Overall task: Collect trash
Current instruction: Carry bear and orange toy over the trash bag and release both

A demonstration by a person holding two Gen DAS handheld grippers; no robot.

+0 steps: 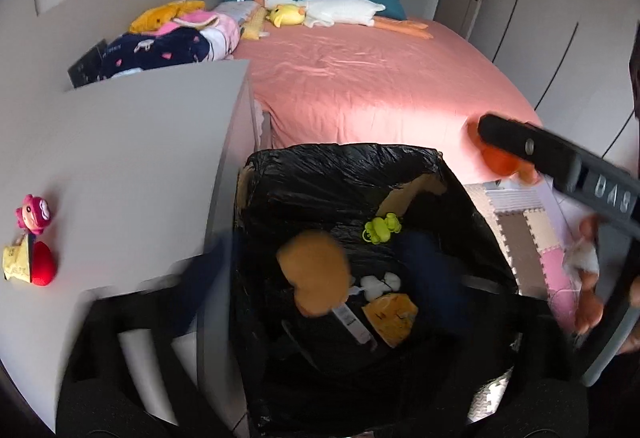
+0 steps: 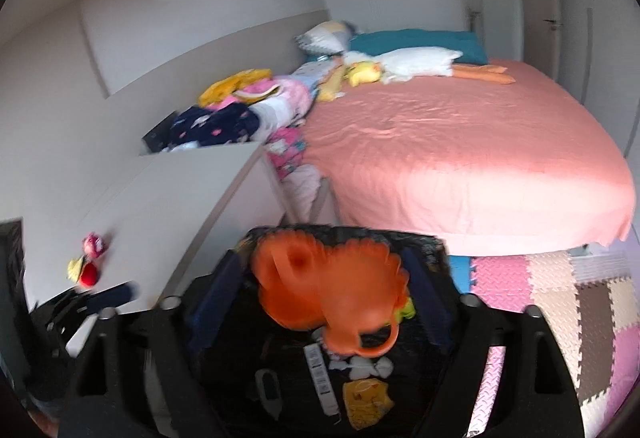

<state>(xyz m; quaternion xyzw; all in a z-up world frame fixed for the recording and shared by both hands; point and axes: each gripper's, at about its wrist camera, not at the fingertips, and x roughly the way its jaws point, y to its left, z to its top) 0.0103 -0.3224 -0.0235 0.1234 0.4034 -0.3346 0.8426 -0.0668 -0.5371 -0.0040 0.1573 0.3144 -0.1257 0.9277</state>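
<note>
Left claw (image 1: 316, 322) spread wide above black-lined bin (image 1: 472, 206), tan piece (image 1: 314, 272) loose between blurred fingers; right claw (image 2: 320, 302) open around orange toy (image 2: 332, 290), grip unclear.

Pink-sheeted bed (image 2: 460, 154), grey desk (image 1: 132, 158), foam-tile floor (image 2: 580, 302), possibly wardrobe doors (image 1: 532, 26).

My left gripper's fingers (image 1: 208, 270) are smeared by motion, so I cannot make out their edges. A tan lump (image 1: 314, 272) over the black-lined bin (image 1: 344, 166) is blurred; I cannot tell what it is. In the right wrist view the orange toy (image 2: 332, 290) is soft with blur and hides part of the bin's contents; whether my fingers (image 2: 214, 302) touch it is unclear. The small figures (image 1: 30, 238) on the worktop (image 1: 140, 158) are too small to identify.
</note>
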